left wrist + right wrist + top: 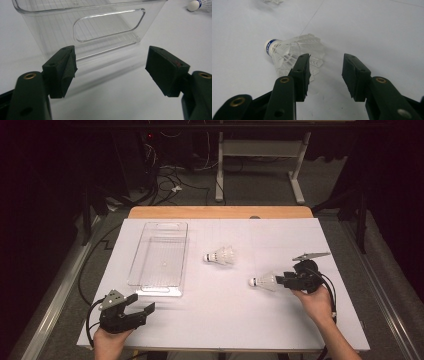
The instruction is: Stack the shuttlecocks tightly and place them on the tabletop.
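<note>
A white shuttlecock (264, 281) with a blue band on its cork lies on its side on the white sheet, cork to the left. My right gripper (281, 280) is just right of its skirt. In the right gripper view the jaws of the right gripper (325, 60) stand apart, and the shuttlecock (292, 51) lies ahead of the left pad with only the skirt's edge reaching past it; neither pad presses on it. A second shuttlecock (220, 256) lies farther up the table. My left gripper (142, 306) rests open and empty near the front left, facing the clear tray (50, 30).
The clear plastic tray (134, 270) lies lengthwise on the left half of the white sheet (225, 320), with a cut-out handle in its near end wall. The wooden table edge (220, 212) shows at the back. Cables trail from both grippers.
</note>
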Available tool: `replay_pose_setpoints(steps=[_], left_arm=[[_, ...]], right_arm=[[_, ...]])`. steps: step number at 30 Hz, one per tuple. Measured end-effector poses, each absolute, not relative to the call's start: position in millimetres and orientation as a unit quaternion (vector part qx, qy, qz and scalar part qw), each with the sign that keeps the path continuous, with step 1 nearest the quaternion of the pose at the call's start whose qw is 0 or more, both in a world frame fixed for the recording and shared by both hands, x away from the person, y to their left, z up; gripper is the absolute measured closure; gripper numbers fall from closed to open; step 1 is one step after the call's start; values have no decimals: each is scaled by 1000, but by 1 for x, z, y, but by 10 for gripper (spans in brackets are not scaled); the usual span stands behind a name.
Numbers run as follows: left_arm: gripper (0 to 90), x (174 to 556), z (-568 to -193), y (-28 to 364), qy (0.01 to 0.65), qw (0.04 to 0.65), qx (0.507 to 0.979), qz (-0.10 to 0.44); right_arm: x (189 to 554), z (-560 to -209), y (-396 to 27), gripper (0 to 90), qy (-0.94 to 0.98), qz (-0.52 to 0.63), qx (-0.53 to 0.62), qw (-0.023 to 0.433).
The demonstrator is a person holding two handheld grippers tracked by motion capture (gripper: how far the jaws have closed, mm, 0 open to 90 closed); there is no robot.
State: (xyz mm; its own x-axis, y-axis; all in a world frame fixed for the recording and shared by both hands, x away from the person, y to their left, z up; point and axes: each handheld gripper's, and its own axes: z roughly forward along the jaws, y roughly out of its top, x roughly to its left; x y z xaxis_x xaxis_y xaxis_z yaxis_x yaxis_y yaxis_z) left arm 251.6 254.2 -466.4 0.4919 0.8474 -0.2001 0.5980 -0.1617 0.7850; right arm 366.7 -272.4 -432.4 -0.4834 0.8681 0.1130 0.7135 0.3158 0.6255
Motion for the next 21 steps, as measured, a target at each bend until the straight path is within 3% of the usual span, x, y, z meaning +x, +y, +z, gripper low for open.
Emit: replay_pose_setpoints(steps=[21], left_arm=[[258, 251, -466, 254, 483, 431, 748, 146]], right_arm=[[333, -431, -284, 610, 798, 333, 488, 121]])
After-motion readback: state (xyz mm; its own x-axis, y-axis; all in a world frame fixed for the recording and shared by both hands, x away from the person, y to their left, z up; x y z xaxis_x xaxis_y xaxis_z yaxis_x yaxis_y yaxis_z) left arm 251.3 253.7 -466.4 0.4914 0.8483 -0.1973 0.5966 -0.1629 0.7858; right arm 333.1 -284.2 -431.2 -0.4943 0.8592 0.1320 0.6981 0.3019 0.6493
